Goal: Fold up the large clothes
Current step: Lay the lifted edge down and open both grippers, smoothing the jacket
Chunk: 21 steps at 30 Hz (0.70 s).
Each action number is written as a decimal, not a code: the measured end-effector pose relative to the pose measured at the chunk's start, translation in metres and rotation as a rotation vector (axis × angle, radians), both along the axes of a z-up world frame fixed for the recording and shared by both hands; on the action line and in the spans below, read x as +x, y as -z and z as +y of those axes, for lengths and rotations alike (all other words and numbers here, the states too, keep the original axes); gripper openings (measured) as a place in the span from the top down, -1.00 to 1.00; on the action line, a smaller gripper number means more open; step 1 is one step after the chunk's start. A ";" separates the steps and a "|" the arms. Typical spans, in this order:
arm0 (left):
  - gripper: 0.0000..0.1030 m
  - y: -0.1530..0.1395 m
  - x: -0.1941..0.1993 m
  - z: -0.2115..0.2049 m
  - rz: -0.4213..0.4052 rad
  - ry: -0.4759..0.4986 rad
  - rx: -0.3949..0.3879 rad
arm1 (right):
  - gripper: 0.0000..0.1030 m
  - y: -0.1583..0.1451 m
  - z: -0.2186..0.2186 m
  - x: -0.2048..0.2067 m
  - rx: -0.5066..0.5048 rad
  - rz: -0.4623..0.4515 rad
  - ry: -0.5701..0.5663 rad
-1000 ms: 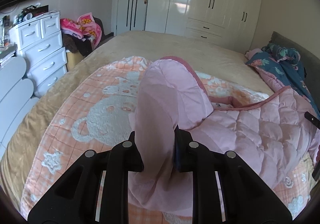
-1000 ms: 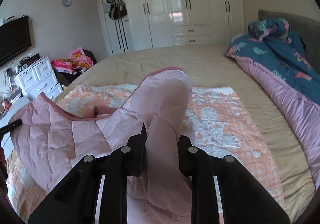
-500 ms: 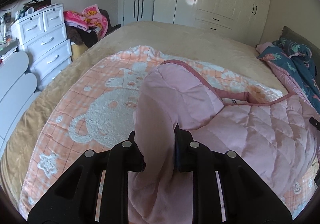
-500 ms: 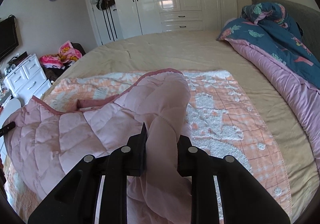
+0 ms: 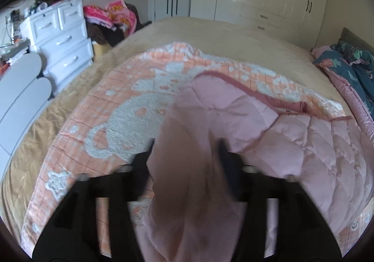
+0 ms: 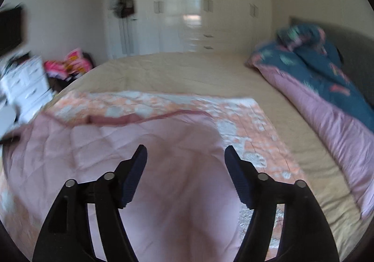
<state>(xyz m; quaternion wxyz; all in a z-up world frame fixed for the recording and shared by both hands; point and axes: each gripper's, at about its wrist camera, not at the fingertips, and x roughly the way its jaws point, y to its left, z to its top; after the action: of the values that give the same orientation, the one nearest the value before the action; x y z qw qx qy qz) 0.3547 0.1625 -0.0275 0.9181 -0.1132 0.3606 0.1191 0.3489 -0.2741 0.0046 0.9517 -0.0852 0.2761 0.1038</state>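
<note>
**Both grippers let go of the folded quilt**

A second ago each gripper was clenched on a bunched corner of the pink quilt (image 5: pixel 303 145), holding it up off the bed (image 5: pixel 233 47). Now both sets of jaws are opening. On the right gripper (image 6: pixel 185 156) they stand wide apart with the cloth lying slack between and below them, the pads no longer pressing on it. The left gripper (image 5: pixel 185 152) is blurred, yet its jaws are also spread, with a hump of quilt between them that touches neither pad clearly; it looks released rather than held.

The quilt lies on the orange bear blanket (image 5: pixel 121 121), which is spread over the bed. Its dark-pink edging (image 6: pixel 145 118) runs across the blanket, so the near half now seems doubled over the far half, with blanket showing beyond the edge. The lifted corners have dropped lower than before and the fabric is settling flat.

In my judgement this ends one fold: the carried edge has been laid down. The next step likely needs fresh grips at the sides for a second fold, and some smoothing of the hump near the left gripper.
</note>
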 end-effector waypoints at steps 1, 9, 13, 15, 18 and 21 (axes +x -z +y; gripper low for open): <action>-0.27 -0.006 -0.007 -0.001 -0.020 0.001 0.005 | -0.35 0.004 0.005 -0.006 -0.018 0.007 -0.026; -0.45 -0.012 -0.078 -0.054 -0.057 0.153 -0.028 | -0.35 0.050 0.003 -0.028 0.012 0.156 0.015; -0.46 0.029 -0.074 -0.089 0.056 0.229 -0.019 | -0.41 0.070 0.009 -0.014 -0.003 0.217 0.037; -0.52 0.048 -0.063 -0.094 0.100 0.214 0.012 | -0.46 0.077 0.011 -0.004 0.004 0.244 0.044; -0.64 0.063 -0.042 -0.087 0.133 0.193 -0.023 | -0.52 0.087 0.009 0.011 0.035 0.281 0.057; -0.76 0.067 -0.024 -0.080 0.143 0.183 -0.031 | -0.56 0.096 0.010 0.025 0.046 0.297 0.067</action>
<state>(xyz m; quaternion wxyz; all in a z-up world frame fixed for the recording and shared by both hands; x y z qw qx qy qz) 0.3306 0.0821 -0.0945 0.8952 -0.0854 0.4359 0.0371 0.3734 -0.2645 -0.0918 0.9051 -0.0378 0.4139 0.0898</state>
